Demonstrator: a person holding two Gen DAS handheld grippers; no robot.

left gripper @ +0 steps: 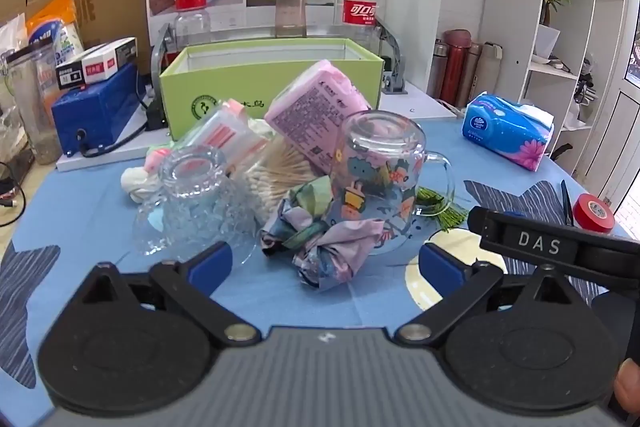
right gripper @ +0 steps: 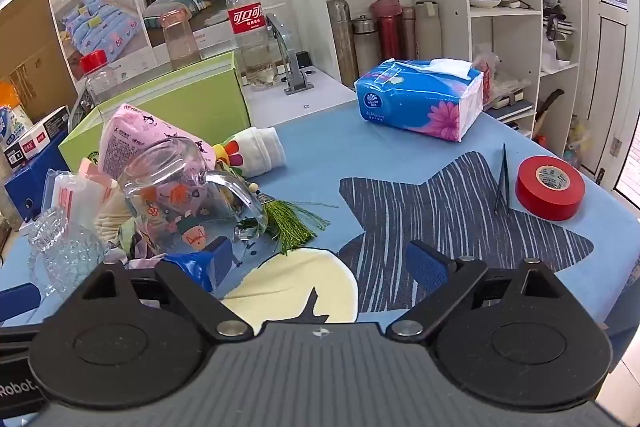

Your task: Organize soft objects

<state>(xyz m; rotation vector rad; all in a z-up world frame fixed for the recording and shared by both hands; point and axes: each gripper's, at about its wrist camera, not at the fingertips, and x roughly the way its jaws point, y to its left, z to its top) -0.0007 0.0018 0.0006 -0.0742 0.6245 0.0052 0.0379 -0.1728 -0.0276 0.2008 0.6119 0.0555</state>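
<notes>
Since both jaws stand wide and empty, we judge the crumpled cloth (left gripper: 320, 247), centre-bottom of the left view just ahead of the left gripper (left gripper: 326, 263), light and floppy: pinch its near bunched fold, clear of the fragile glass mug (left gripper: 376, 167). Right gripper (right gripper: 326, 259) hovers over bare tablecloth (right gripper: 380, 155).

Ahead of the left gripper (left gripper: 326, 263) a crumpled cloth (left gripper: 320, 235) lies on the table (left gripper: 400, 163), touching an upturned mug (left gripper: 376, 183) just behind-right; an upturned glass (left gripper: 192, 203) sits left; swabs (left gripper: 280, 175) and a wipes pack (left gripper: 316, 107) lie behind; a box (left gripper: 272, 75) stands farther back; a tissue pack (left gripper: 508, 131) and tape (left gripper: 594, 213) lie far right.
</notes>
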